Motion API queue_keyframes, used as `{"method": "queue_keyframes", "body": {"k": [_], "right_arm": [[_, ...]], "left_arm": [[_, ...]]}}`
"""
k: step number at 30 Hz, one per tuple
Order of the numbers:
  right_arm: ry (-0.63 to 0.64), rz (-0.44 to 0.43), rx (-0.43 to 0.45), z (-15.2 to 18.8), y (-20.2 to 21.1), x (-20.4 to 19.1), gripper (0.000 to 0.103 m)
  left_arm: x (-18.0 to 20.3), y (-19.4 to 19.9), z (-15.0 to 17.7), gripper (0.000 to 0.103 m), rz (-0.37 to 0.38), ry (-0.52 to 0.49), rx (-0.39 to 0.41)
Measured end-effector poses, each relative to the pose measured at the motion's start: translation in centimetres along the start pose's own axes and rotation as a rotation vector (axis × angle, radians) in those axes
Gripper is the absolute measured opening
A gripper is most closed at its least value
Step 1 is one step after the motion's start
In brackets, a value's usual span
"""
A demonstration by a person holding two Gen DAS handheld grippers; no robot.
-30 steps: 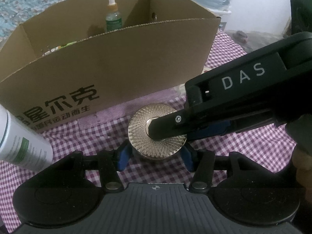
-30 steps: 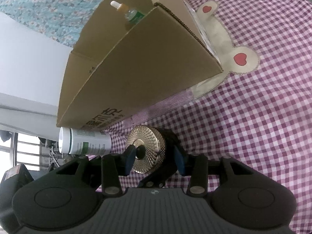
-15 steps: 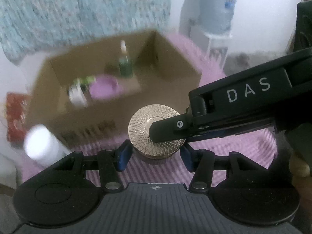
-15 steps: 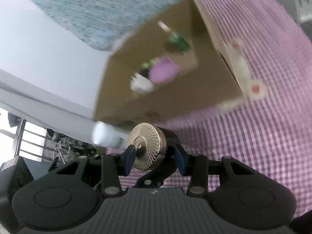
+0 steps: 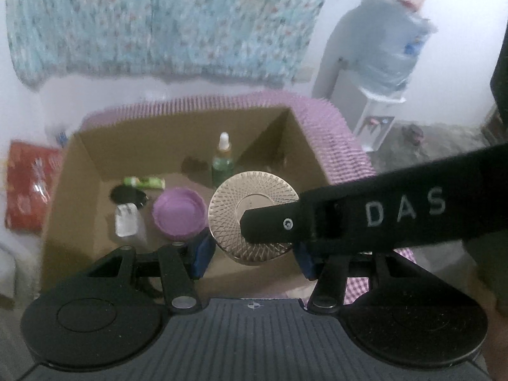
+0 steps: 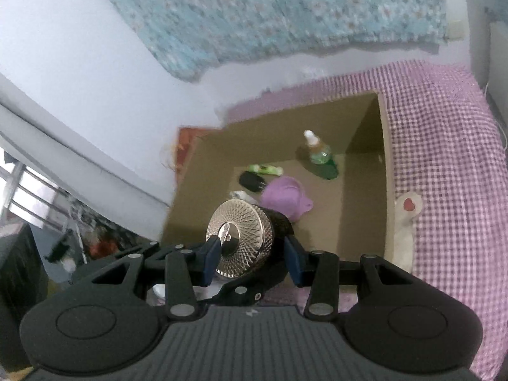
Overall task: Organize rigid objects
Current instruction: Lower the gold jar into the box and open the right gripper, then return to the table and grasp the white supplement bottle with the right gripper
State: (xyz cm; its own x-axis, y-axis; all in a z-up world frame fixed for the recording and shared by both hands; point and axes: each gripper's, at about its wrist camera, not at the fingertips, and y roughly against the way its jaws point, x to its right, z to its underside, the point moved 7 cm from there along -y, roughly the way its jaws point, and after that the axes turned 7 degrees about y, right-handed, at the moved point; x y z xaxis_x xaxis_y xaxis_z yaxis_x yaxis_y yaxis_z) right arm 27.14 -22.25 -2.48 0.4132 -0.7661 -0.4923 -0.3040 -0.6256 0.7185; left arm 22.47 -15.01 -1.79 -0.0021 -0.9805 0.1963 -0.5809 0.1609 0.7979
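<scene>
A round jar with a patterned gold lid [image 5: 250,216] hangs in the air over the near side of an open cardboard box [image 5: 177,123]. My left gripper [image 5: 254,255] is shut on the jar's sides. Its blue pads [image 5: 201,254] press on either flank. My right gripper [image 6: 252,258] is shut on the same jar [image 6: 241,238], one pad on the lid's centre and one on the dark base. The right gripper's black finger [image 5: 349,219] crosses the lid from the right in the left wrist view.
Inside the box [image 6: 285,133] stand a green dropper bottle [image 5: 223,158], a purple lid [image 5: 179,212], a small white item [image 5: 126,223], a green tube [image 5: 144,182] and a black item [image 5: 128,194]. Purple checked cloth [image 6: 444,158] lies around it. A red item [image 5: 28,184] lies left of the box.
Both grippers rose together with the jar, from the cloth in front of the box to above its near wall. The box's inside has come into view; the white bottle has left view.
</scene>
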Motion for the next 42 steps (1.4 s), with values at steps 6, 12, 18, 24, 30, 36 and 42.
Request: {"method": "queue_keyframes", "body": {"k": [6,12,18,24,30,36,42], "right_arm": [[0.063,0.065,-0.146,-1.6,-5.1,1.6,0.047],[0.127,0.086,-0.232,-1.6,-7.9,1.9,0.047],[0.156,0.126,-0.286,-1.2,-9.5,2.5,0.045],[0.182,0.124,-0.29,-0.7,-9.3,2.1,0.044],[0.155,0.118,-0.232,-1.9,-7.8,2.8,0.044],[0.111,0.073,-0.088,-2.1,-2.5,1.7,0.044],[0.076,-0.012,0.063,0.8,2.9,-0.7,0.046]], "left_arm": [[-1.5,-4.0,-0.4,0.053,0.002,0.093,-0.103],[-2.2,-5.5,0.5,0.053,0.003,0.132,-0.156],[-2.4,-6.6,1.1,0.052,0.01,0.149,-0.195],[-2.3,-6.6,1.0,0.053,0.025,0.142,-0.173],[-1.5,-4.2,0.4,0.053,0.034,0.112,-0.113],[-1.5,1.0,0.9,0.053,0.047,0.073,-0.02],[-3.4,6.7,4.5,0.054,-0.02,0.038,0.066]]}}
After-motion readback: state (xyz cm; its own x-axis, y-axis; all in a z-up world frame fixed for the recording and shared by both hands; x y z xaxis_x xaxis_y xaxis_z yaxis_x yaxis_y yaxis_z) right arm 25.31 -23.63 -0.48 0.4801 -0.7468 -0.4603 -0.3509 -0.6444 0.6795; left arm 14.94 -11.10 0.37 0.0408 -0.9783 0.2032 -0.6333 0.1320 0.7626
